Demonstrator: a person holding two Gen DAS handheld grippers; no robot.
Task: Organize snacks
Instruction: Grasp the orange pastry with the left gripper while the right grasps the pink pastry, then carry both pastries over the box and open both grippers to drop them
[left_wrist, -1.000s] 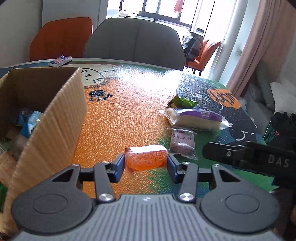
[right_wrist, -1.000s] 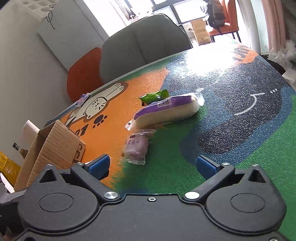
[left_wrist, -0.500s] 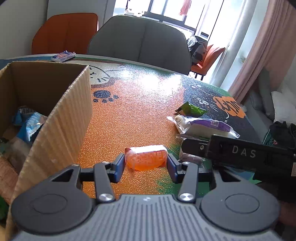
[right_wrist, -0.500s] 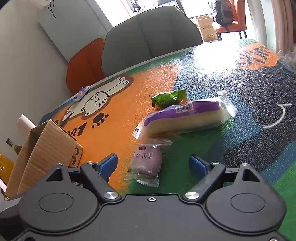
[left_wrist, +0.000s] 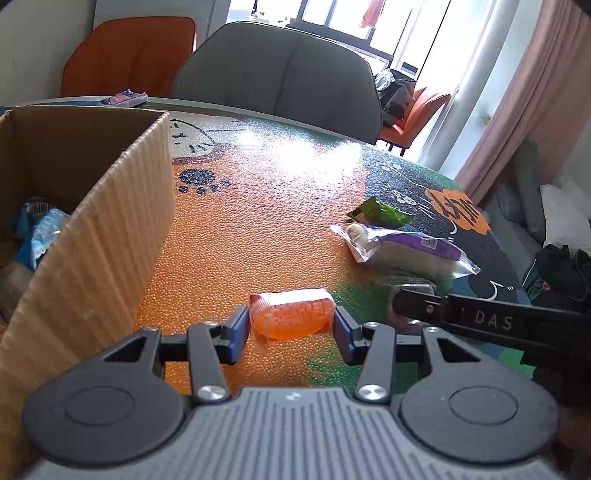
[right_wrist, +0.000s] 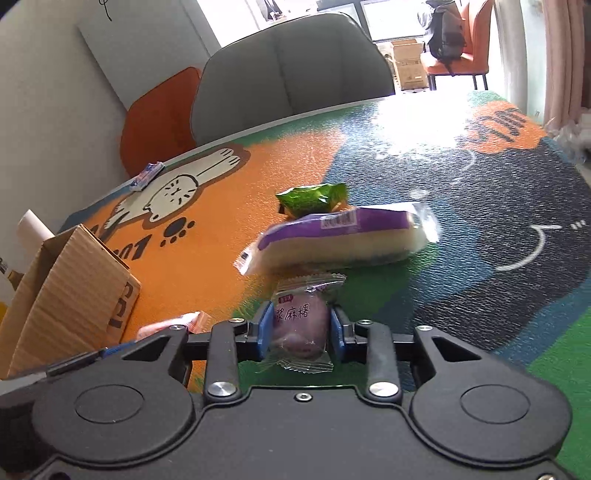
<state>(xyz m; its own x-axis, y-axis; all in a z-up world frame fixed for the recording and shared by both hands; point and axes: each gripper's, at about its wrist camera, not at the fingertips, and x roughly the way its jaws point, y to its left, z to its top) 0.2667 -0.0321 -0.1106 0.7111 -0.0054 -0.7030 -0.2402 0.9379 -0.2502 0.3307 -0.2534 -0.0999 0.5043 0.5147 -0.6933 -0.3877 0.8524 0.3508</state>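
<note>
My left gripper (left_wrist: 290, 330) is shut on an orange snack packet (left_wrist: 291, 318) and holds it above the table, right of the open cardboard box (left_wrist: 110, 221). My right gripper (right_wrist: 299, 328) is shut on a small purple mochi packet (right_wrist: 301, 323) lying on the green part of the mat. Behind it lie a long purple-and-white bread pack (right_wrist: 340, 240) and a green packet (right_wrist: 314, 197); both also show in the left wrist view, the bread pack (left_wrist: 406, 251) and the green packet (left_wrist: 380, 214). The right gripper's side (left_wrist: 480, 321) shows at the left view's right.
The box holds several blue wrapped snacks (left_wrist: 37, 232). A small blue-pink packet (right_wrist: 147, 177) lies at the table's far edge. A grey chair (left_wrist: 280, 77) and an orange chair (left_wrist: 129, 55) stand behind the table. The table's right edge drops toward a sofa (left_wrist: 554, 221).
My right gripper moved forward over the purple mochi packet and closed its fingers on it. My left gripper, still holding the orange packet, drifted closer to the box.
</note>
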